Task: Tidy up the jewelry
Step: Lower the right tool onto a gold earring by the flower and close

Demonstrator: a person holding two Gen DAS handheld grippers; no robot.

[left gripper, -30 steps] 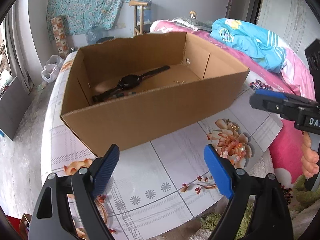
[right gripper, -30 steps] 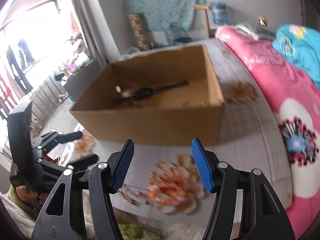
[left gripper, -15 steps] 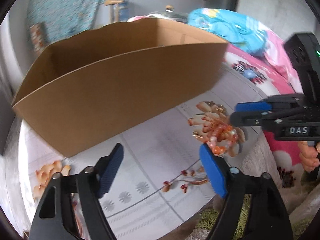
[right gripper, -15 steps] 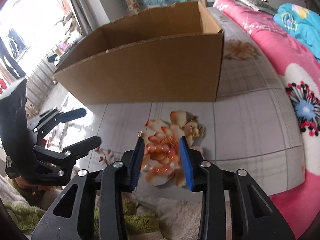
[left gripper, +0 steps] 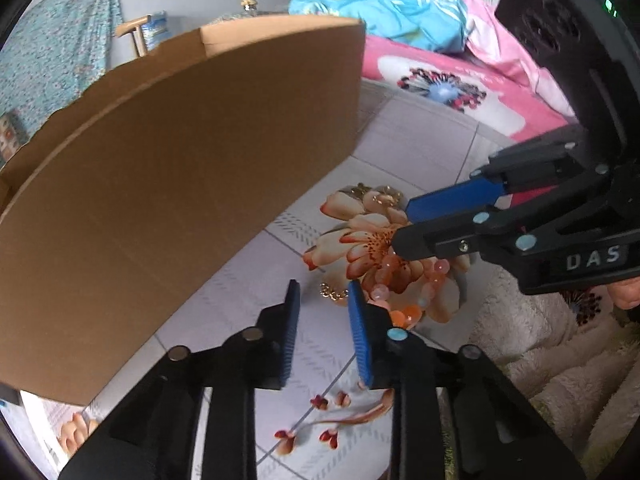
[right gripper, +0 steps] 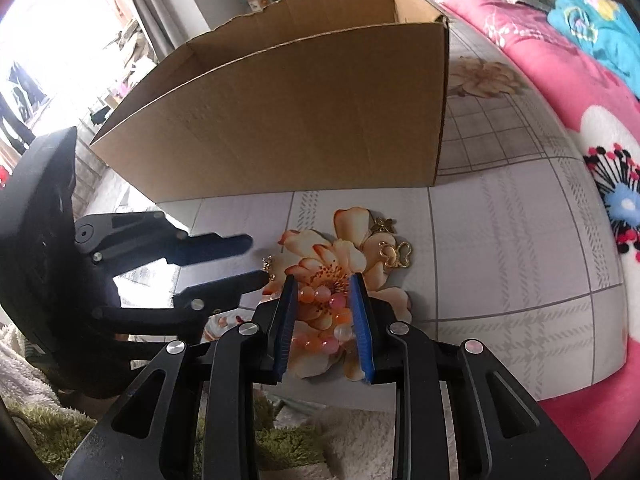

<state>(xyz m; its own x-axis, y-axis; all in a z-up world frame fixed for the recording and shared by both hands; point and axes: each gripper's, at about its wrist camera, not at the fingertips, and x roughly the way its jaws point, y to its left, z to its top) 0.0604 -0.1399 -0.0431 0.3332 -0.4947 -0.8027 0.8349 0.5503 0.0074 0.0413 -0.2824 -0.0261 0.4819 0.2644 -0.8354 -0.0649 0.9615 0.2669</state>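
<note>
A pink and orange bead bracelet (right gripper: 325,309) lies on the flowered tablecloth near its front edge; it also shows in the left wrist view (left gripper: 404,280). My right gripper (right gripper: 324,286) straddles it with both pads around the beads, partly open. A small gold piece (left gripper: 333,292) lies just ahead of my left gripper (left gripper: 323,300), which is narrowly open and low over the cloth; the piece also shows in the right wrist view (right gripper: 268,266). Two gold butterfly pieces (right gripper: 396,254) lie right of the bracelet. The cardboard box (right gripper: 288,120) stands behind; its inside is hidden.
A pink flowered blanket (right gripper: 560,80) with blue bedding (left gripper: 384,12) lies to the right. Fluffy white and green fabric (left gripper: 540,344) hangs below the table's front edge. The tablecloth (right gripper: 500,248) stretches right of the jewelry.
Both grippers have dropped low toward the jewelry and narrowed. The right gripper now brackets the bead bracelet; the left has closed in by the small gold piece. The box interior has gone out of sight.
</note>
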